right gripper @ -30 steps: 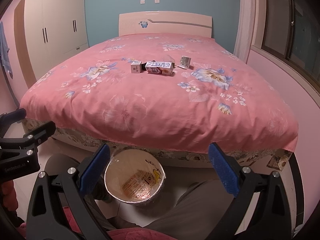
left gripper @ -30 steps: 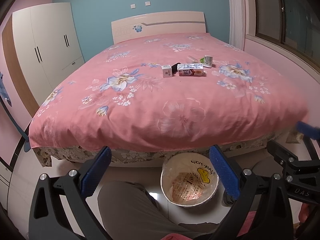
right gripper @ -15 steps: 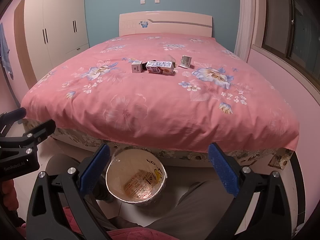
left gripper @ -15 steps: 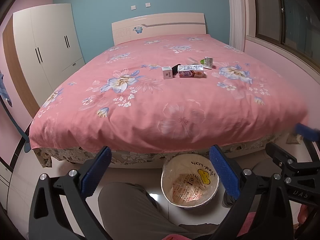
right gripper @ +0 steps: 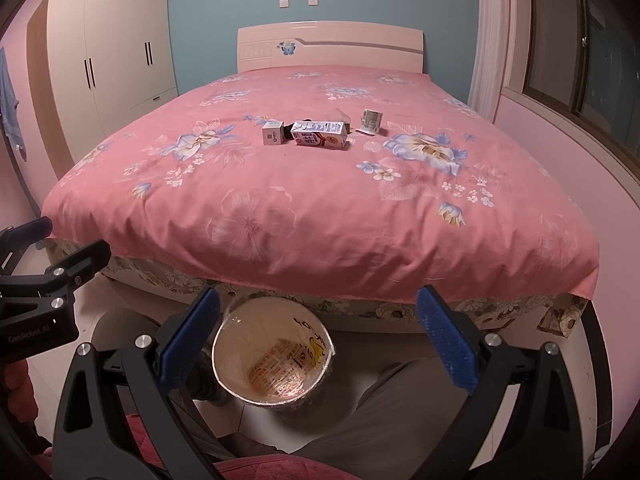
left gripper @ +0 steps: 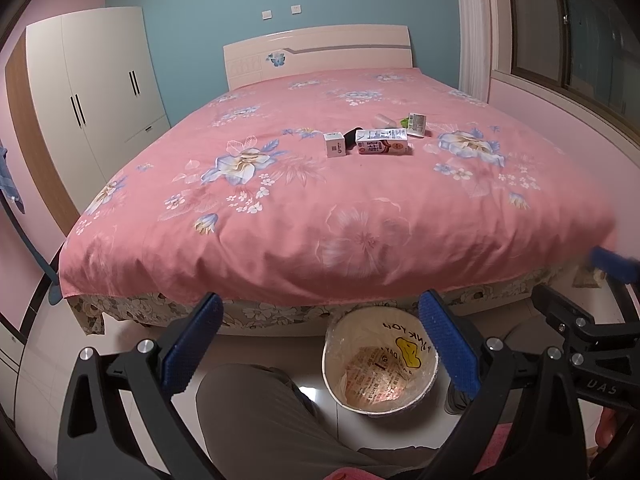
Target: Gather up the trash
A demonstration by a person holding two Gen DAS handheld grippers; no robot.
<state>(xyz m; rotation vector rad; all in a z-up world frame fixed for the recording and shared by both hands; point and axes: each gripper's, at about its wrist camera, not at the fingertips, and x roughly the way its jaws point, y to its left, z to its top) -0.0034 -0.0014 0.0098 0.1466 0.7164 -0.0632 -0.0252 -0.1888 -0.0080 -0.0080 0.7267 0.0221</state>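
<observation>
Both the left tongs [left gripper: 318, 344] and right tongs [right gripper: 318, 340] are spread wide and empty. The milk carton [left gripper: 382, 142] and small box [left gripper: 335, 144] lie mid-bed [left gripper: 280, 208]. The lined bin [left gripper: 380, 364] stands at the bed's foot, probably for short drops.

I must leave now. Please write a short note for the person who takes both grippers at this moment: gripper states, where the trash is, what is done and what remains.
Left gripper: open, holding nothing, low at the foot of the bed.
Right gripper: open, holding nothing, beside it.
Trash bin: on the floor at the bed's foot, between the person's knees; one printed wrapper lies inside.
On the pink bedspread, mid-bed: small white box, milk carton lying on its side, a dark item between them, a small pack and some smaller scraps behind.
Left: carry all of these to the bin.
</observation>
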